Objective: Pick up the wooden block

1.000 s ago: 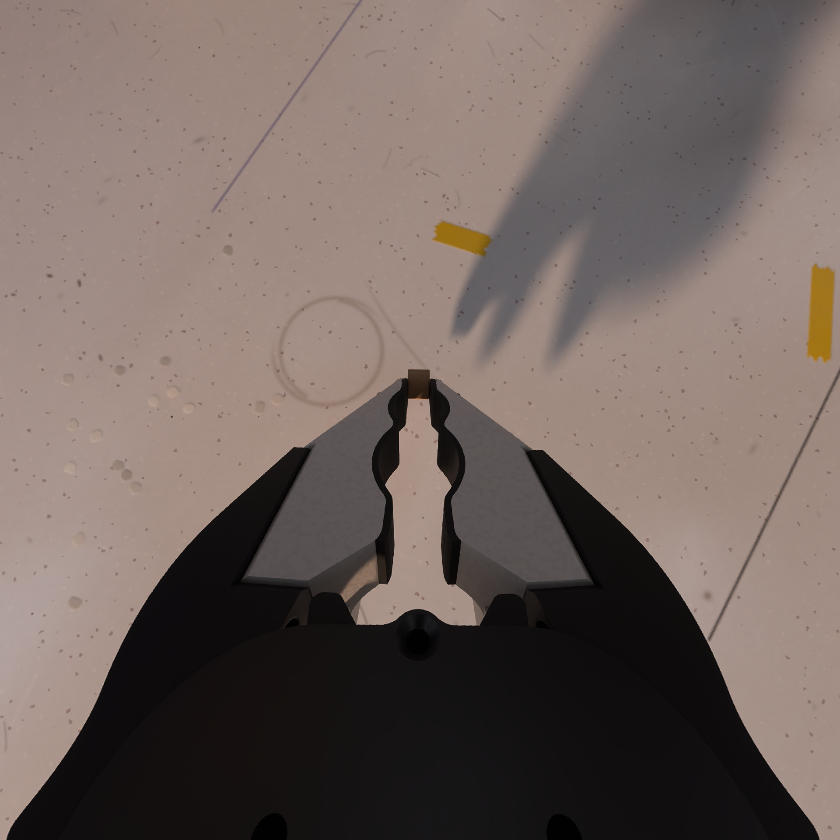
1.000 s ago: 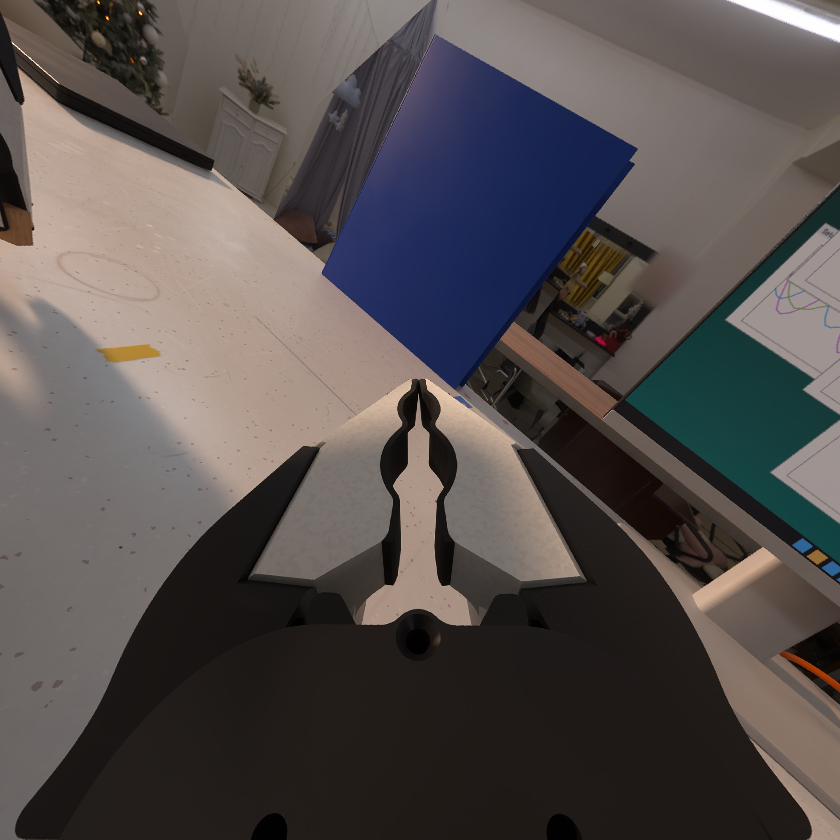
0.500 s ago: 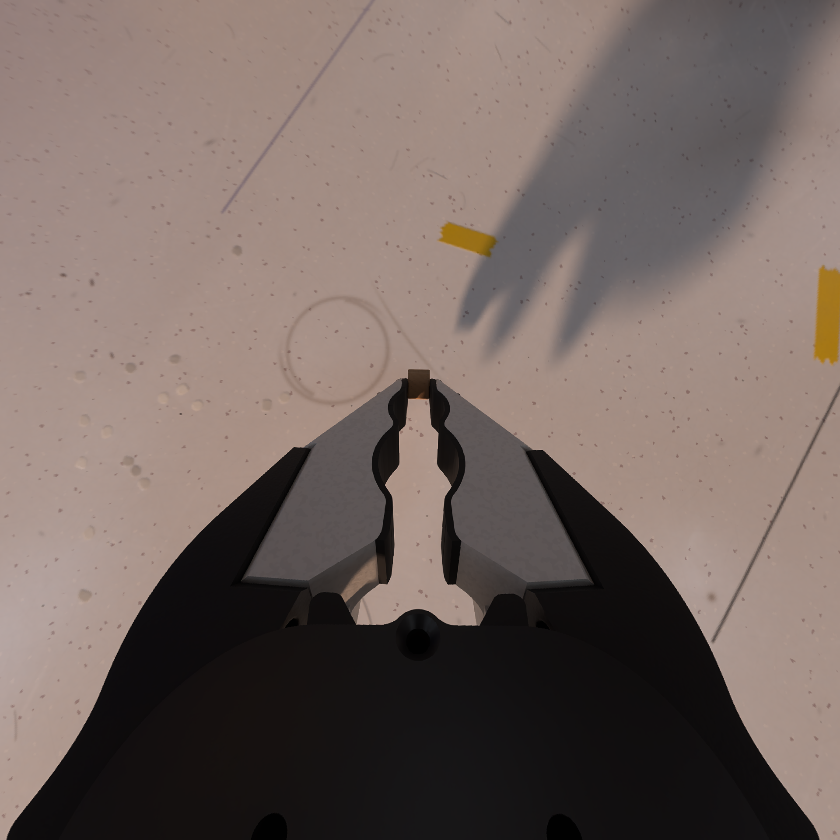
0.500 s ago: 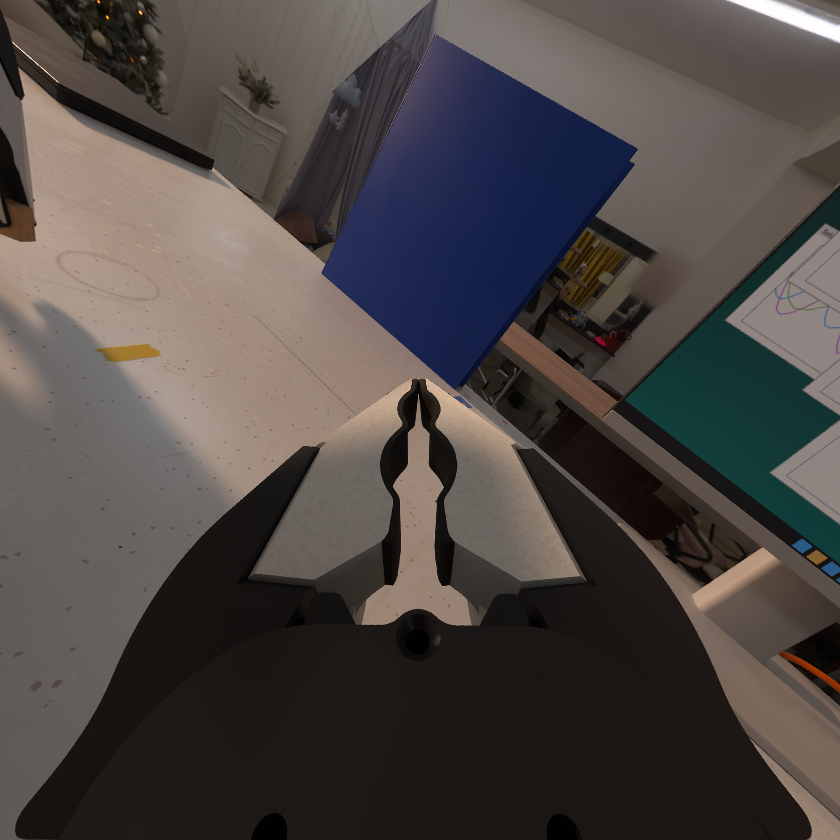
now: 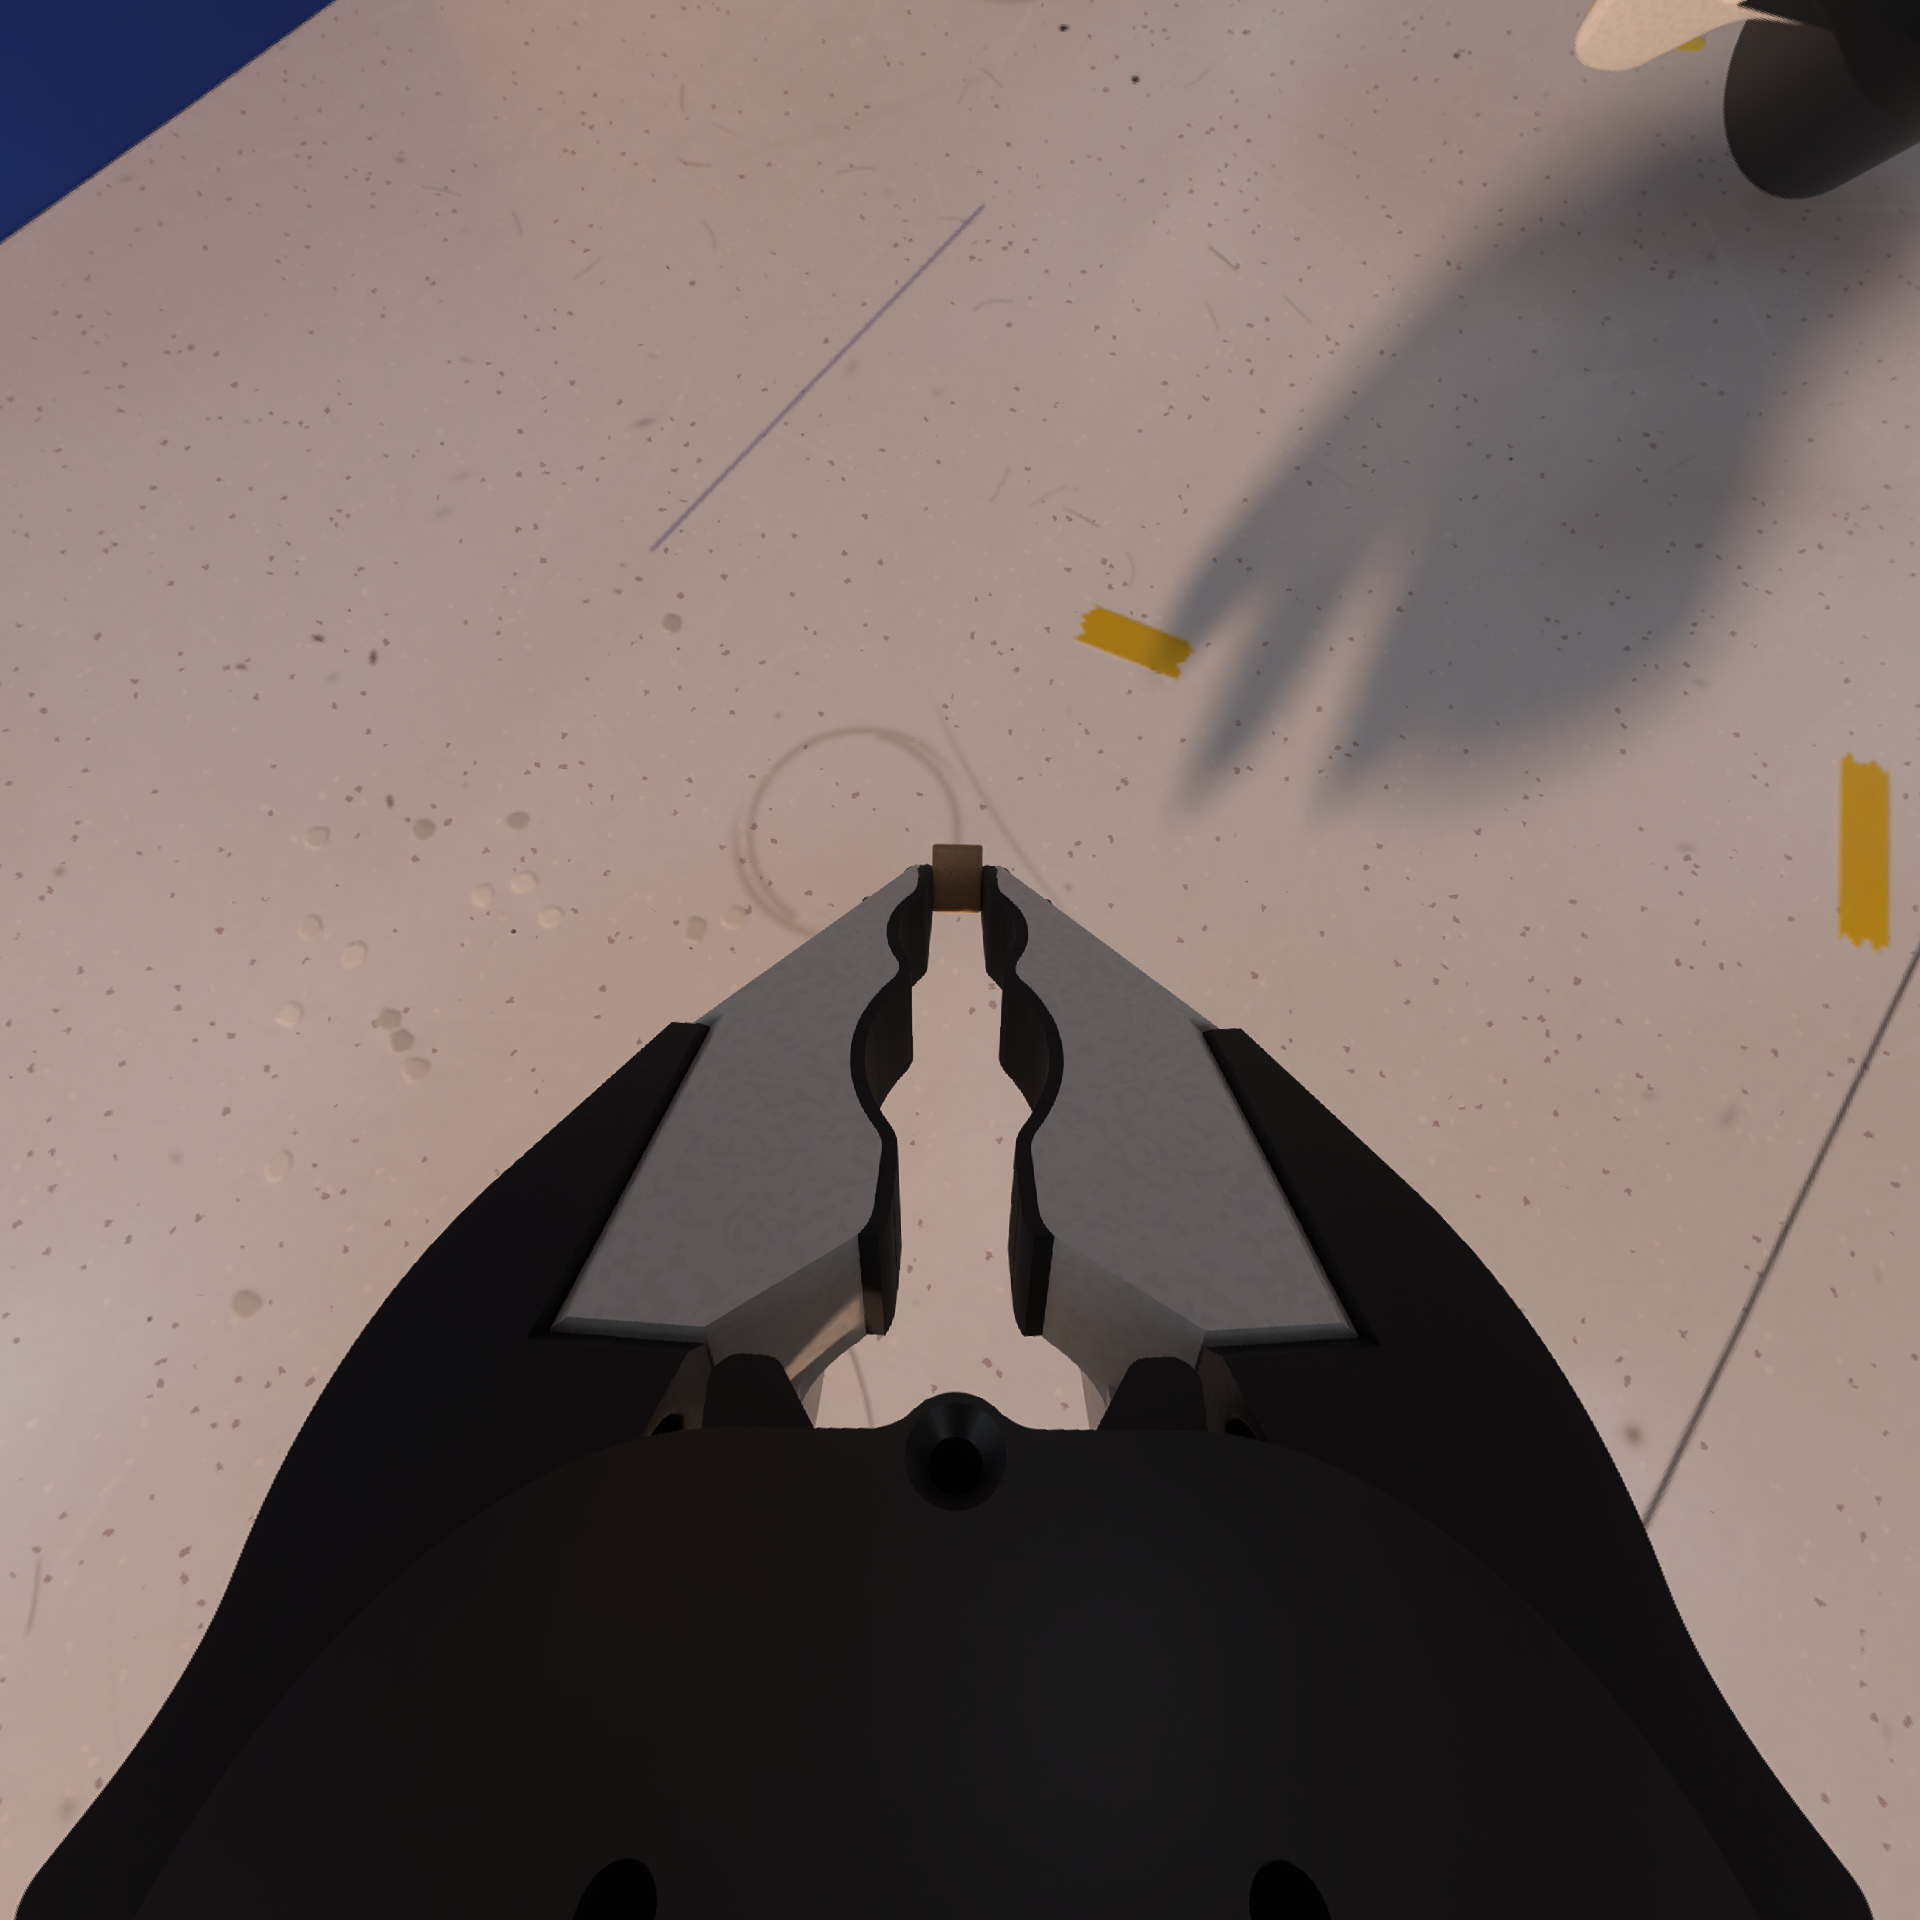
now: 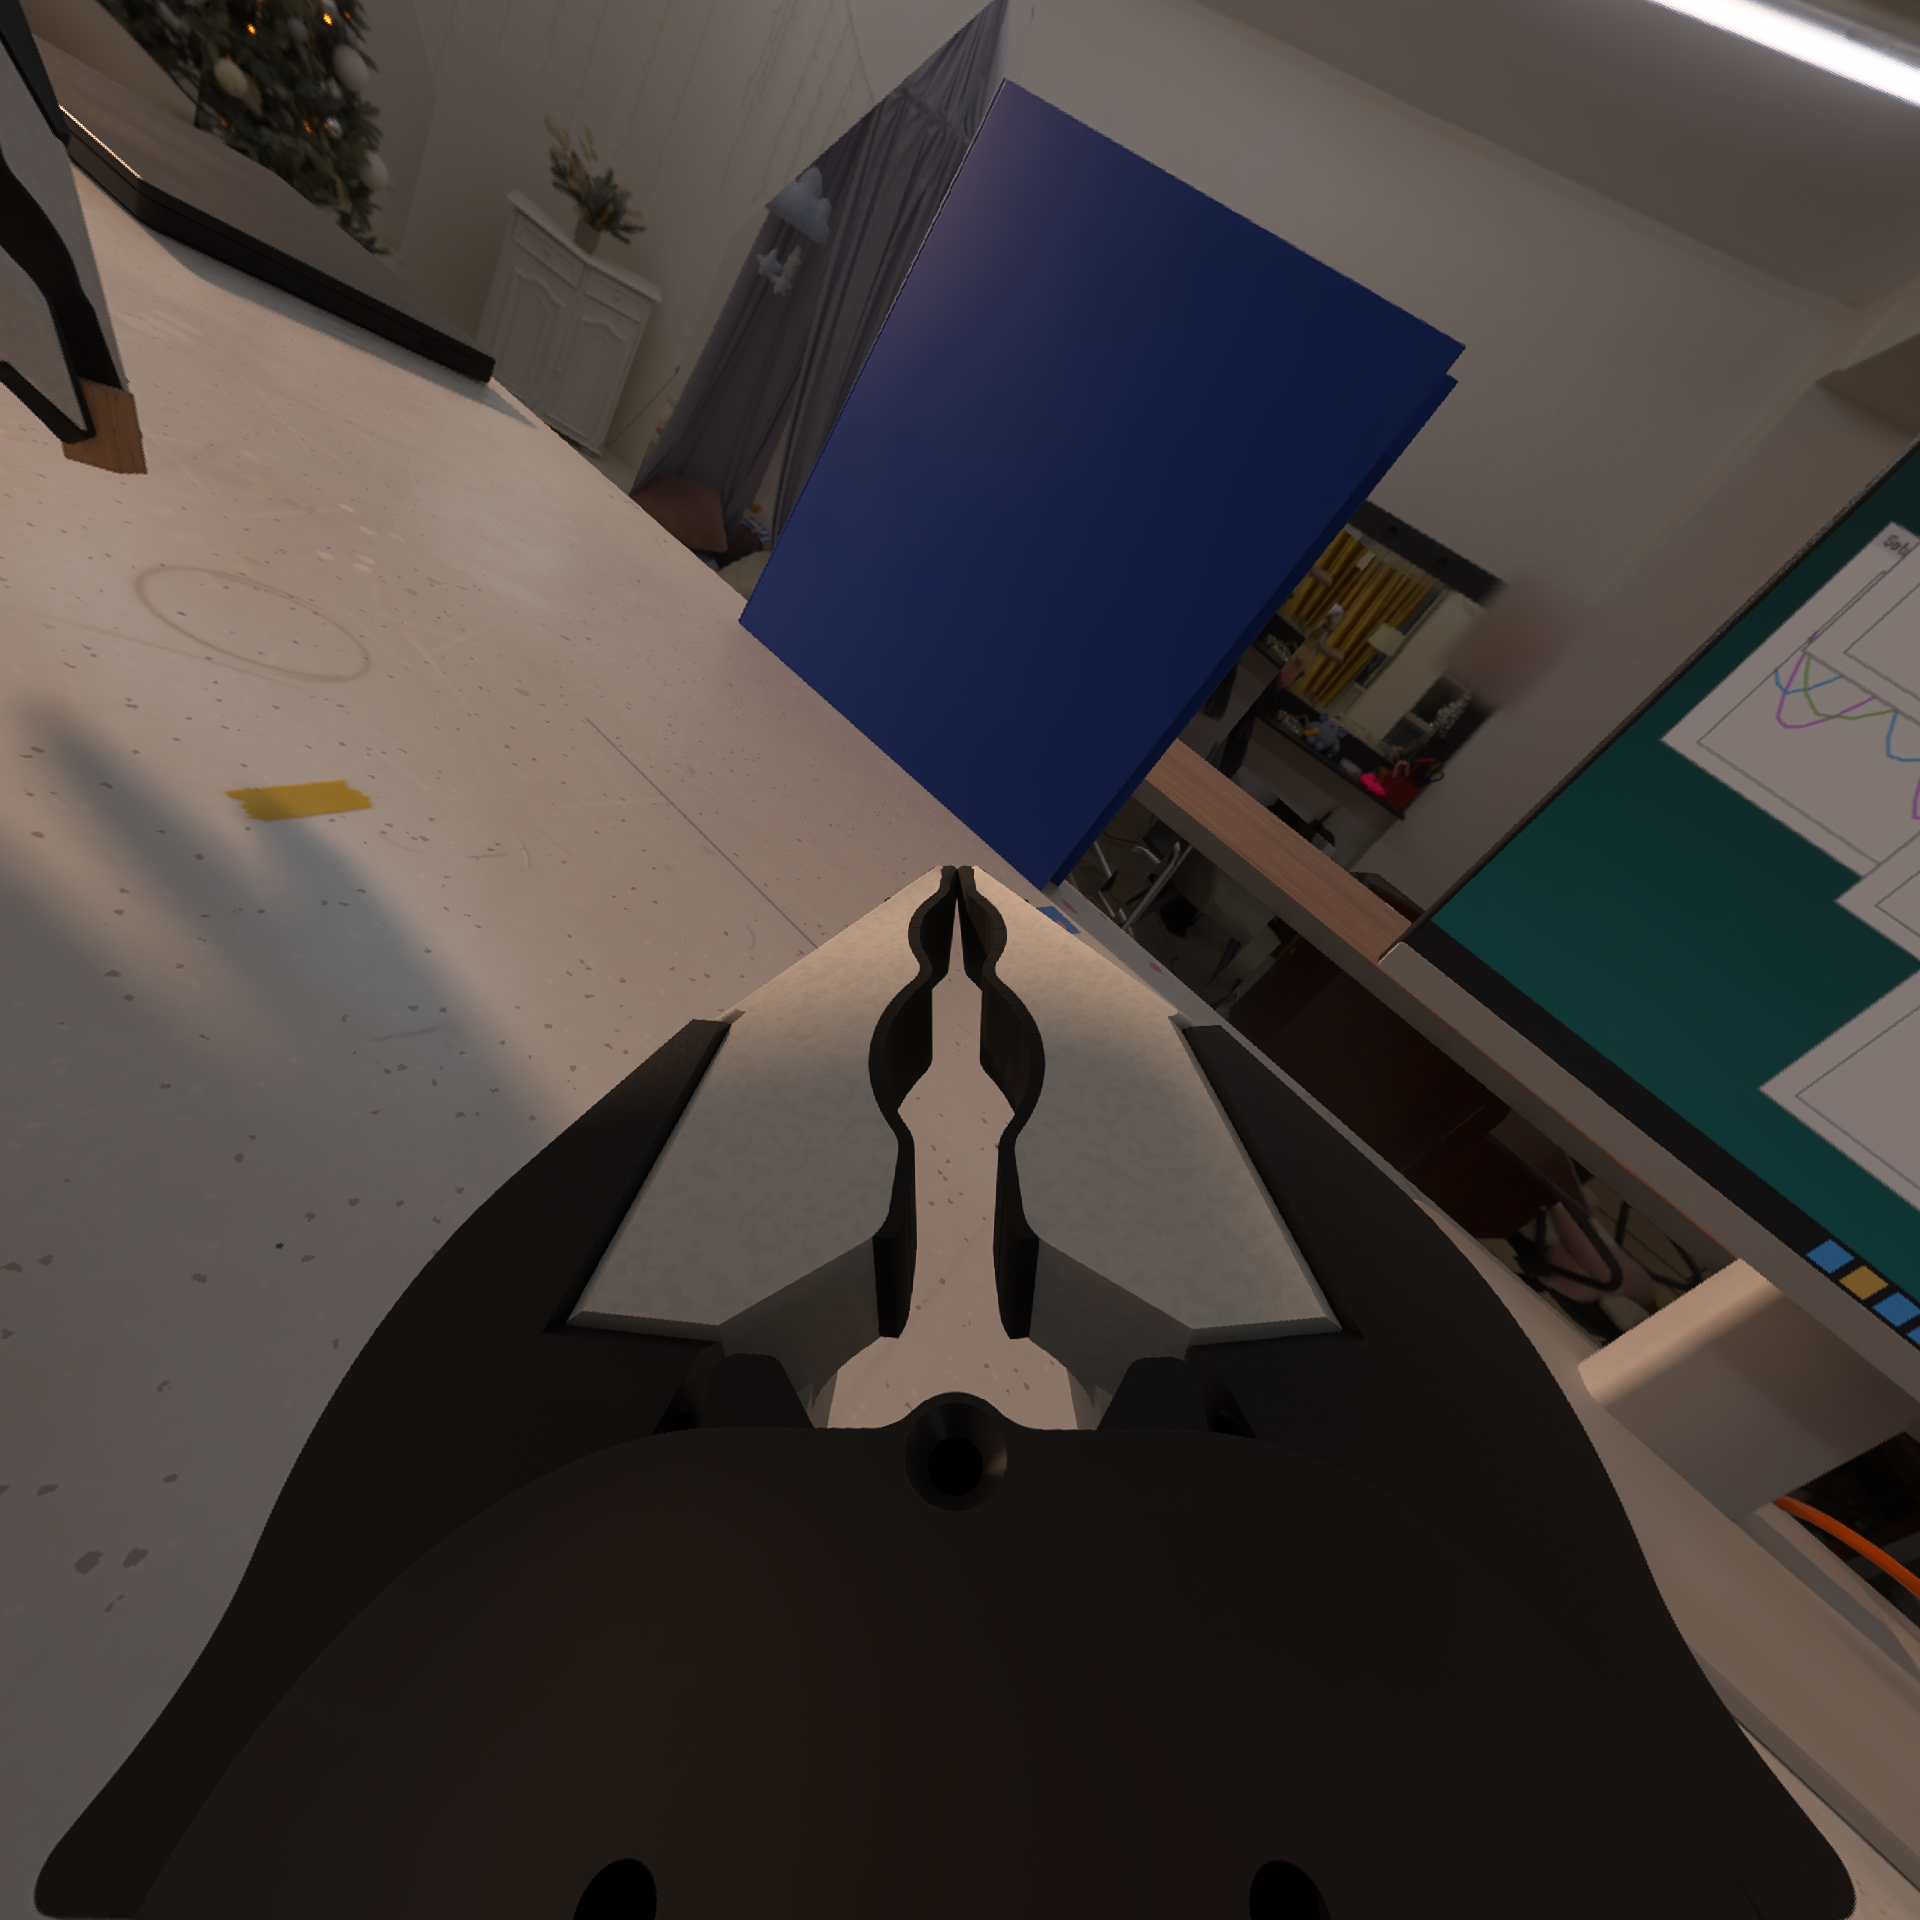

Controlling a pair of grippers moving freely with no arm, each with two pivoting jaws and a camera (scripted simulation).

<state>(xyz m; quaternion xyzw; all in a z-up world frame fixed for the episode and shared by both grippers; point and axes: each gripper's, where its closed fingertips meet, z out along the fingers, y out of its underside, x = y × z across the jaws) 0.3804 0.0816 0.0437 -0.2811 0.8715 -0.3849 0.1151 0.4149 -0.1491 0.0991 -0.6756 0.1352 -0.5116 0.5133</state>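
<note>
The wooden block (image 5: 956, 878) is sitting pinched right at the tips of the left gripper (image 5: 956, 883), its 2 fingers closing on either side of it with only the block's width between them. In the right wrist view the same block (image 6: 104, 431) is showing at the far left edge, gripped and hanging clear above the table (image 6: 468, 987), with bare surface showing beneath it.

Below the block, the pale speckled table (image 5: 416, 520) is carrying a faint ring mark (image 5: 847, 826) just beside the fingertips. A yellow tape strip (image 5: 1132, 641) is lying further out to the right, and a second yellow strip (image 5: 1863, 850) is sitting near the right edge, well apart from the first. A broad grey shadow (image 5: 1507, 540) is falling across the upper right of the tabletop.

The right gripper (image 6: 956, 883) is pointing along the table with its fingertips pressed together and nothing between them. Beyond it a blue panel (image 6: 1091, 499) is standing at the table's edge, and a monitor (image 6: 1714, 935) is filling the right side.
</note>
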